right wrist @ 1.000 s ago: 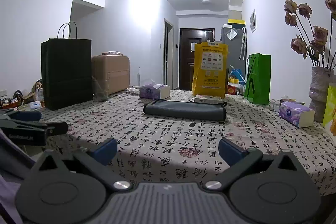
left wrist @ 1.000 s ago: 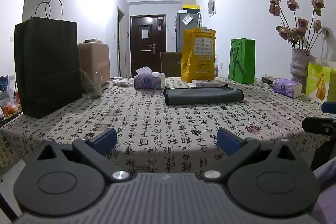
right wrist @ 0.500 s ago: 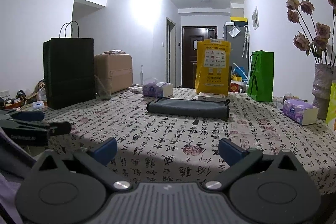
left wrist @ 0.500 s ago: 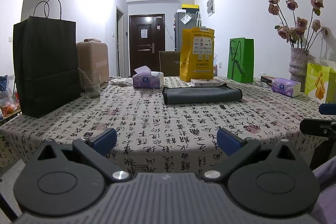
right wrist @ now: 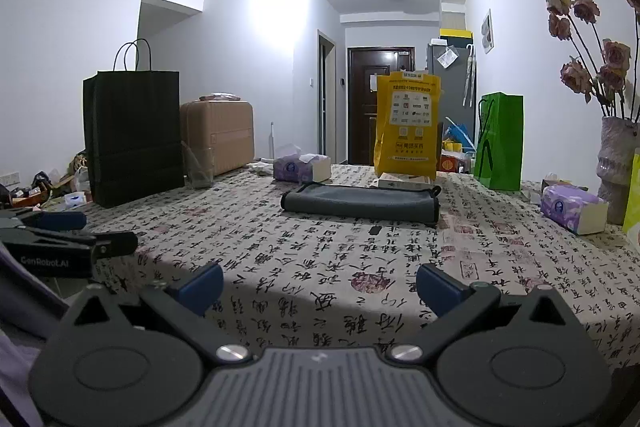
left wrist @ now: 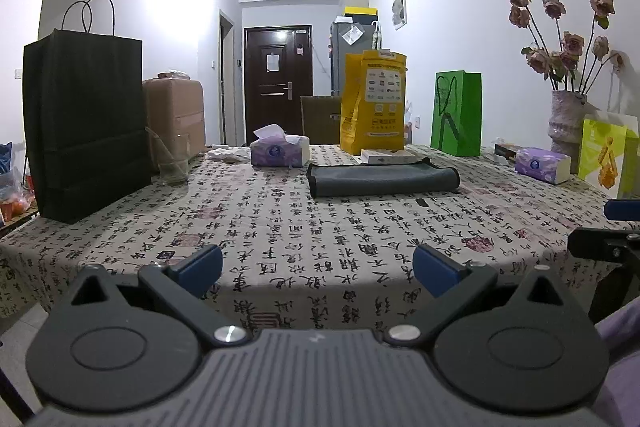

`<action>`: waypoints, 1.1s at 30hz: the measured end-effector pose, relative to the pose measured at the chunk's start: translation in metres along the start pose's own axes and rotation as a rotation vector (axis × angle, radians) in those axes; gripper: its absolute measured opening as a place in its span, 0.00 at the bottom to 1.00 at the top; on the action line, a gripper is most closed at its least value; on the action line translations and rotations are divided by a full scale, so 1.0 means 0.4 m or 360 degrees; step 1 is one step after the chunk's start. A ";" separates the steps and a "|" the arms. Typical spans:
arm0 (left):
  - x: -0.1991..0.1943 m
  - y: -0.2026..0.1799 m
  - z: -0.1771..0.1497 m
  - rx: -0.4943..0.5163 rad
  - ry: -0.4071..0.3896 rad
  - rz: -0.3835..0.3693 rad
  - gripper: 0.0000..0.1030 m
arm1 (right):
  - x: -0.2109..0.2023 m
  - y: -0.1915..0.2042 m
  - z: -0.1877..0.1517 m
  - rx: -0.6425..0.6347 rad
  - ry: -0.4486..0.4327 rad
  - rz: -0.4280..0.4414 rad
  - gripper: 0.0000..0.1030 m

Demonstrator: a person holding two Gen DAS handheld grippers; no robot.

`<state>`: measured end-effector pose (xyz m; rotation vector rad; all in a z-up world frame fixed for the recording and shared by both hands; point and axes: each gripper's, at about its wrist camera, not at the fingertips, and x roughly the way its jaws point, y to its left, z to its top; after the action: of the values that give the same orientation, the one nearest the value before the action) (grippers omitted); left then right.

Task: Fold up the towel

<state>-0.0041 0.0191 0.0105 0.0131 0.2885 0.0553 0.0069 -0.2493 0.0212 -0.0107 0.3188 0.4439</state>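
A dark grey towel (left wrist: pixel 383 179) lies folded into a long flat band near the middle of the table, also in the right wrist view (right wrist: pixel 360 201). My left gripper (left wrist: pixel 318 271) is open and empty, held at the table's near edge, well short of the towel. My right gripper (right wrist: pixel 319 285) is open and empty, also at the near edge. Each gripper shows at the side of the other's view: the right one (left wrist: pixel 608 239) and the left one (right wrist: pixel 64 239).
The table (left wrist: pixel 280 227) has a cloth printed with calligraphy. On it stand a black paper bag (left wrist: pixel 84 131), a glass (left wrist: pixel 172 163), tissue packs (left wrist: pixel 280 151) (left wrist: pixel 542 165), a yellow bag (left wrist: pixel 374 107), a green bag (left wrist: pixel 456 113) and a vase of dried roses (left wrist: pixel 566 115).
Both grippers have drifted slightly; the views shift a little, the right one tilting down. The towel has not moved and both grippers stay open.
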 end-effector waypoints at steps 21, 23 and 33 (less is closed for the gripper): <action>0.000 0.001 -0.001 0.0000 0.0007 0.0002 1.00 | -0.001 0.003 -0.003 0.0009 0.0006 -0.0001 1.00; -0.001 0.002 -0.001 0.0000 0.0006 0.0005 1.00 | -0.001 0.003 -0.003 0.0010 0.0007 0.0000 1.00; -0.002 0.000 -0.001 0.0001 0.0005 0.0007 1.00 | 0.005 0.005 -0.004 0.0012 0.0012 0.0006 1.00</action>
<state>-0.0052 0.0192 0.0103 0.0145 0.2918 0.0599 0.0073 -0.2469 0.0193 -0.0048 0.3282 0.4463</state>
